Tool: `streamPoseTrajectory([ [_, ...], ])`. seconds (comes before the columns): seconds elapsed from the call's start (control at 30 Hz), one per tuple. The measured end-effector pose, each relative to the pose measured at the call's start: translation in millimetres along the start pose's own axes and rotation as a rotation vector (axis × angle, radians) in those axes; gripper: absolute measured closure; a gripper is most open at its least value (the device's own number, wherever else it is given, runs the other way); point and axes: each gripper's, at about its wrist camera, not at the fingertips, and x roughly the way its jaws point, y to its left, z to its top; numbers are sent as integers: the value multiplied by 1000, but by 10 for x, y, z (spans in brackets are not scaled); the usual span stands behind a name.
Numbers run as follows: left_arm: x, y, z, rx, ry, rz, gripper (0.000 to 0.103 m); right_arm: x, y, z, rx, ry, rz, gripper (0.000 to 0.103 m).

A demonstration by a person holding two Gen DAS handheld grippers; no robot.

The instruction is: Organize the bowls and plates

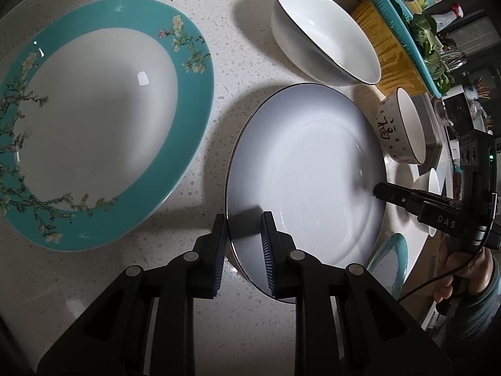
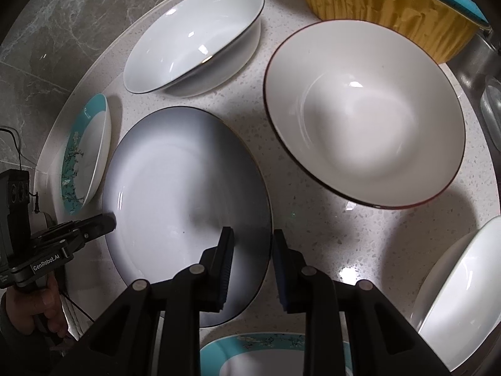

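While straddling opposite edges of one grey-white plate (image 1: pixel 305 172): two hand-held grippers over a speckled countertop (image 1: pixel 219 72).

Left gripper (image 1: pixel 244 238): fingers apart, one pad outside the plate's near rim, the other over its inside, rim between them; clamped or not, cannot tell. Right gripper (image 2: pixel 252 252): fingers apart, left pad over the plate's surface, right pad just outside the dark rim, not closed on it. Plate flat on the countertop, centre of the group. Beside it: large teal-rimmed floral plate (image 1: pixel 94 125); white bowl (image 1: pixel 325 34) with thin dark rim, tilted; small spotted bowl (image 1: pixel 402 128) with handwritten characters; cream bowl (image 2: pixel 363 119) with dark red rim; second teal-rimmed plate (image 2: pixel 272 354) at the near edge. Behind: yellow and teal colander (image 1: pixel 391 40) holding greens.
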Motion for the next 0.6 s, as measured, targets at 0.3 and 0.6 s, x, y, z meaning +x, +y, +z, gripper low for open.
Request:
streamPoseTrajectory([
  [0.3,-201,57,-122,-8,-9,-1,84,-95,99,-61,-10,-5,6,77],
  [0.6,-466,227,-498,-46,-21,1,84,-125,423,-218,-46,1,17,77],
])
